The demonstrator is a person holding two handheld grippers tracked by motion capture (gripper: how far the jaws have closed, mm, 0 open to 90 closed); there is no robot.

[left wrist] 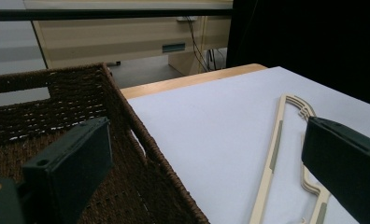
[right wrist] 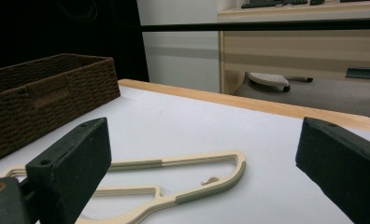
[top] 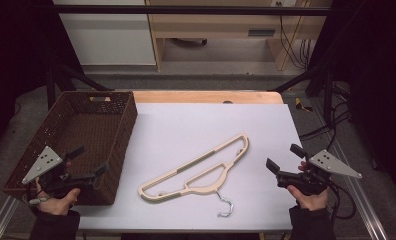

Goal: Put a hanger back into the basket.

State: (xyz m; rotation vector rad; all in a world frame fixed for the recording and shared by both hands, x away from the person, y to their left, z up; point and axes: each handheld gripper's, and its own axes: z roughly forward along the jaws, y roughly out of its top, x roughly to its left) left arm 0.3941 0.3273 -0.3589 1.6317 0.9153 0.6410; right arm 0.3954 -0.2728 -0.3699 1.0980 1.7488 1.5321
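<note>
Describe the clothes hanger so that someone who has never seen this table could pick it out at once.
Start from the white table top, with the brown woven basket at its left edge. To the right of the basket, lying flat and diagonal near the front, is the clothes hanger. It is cream-coloured with greyish grip strips and a silver metal hook at its near end, between the two open grippers.

High view looks down from above; both claw views skim low, sharing the hanger (top: 196, 170) and basket (top: 121, 150).
</note>
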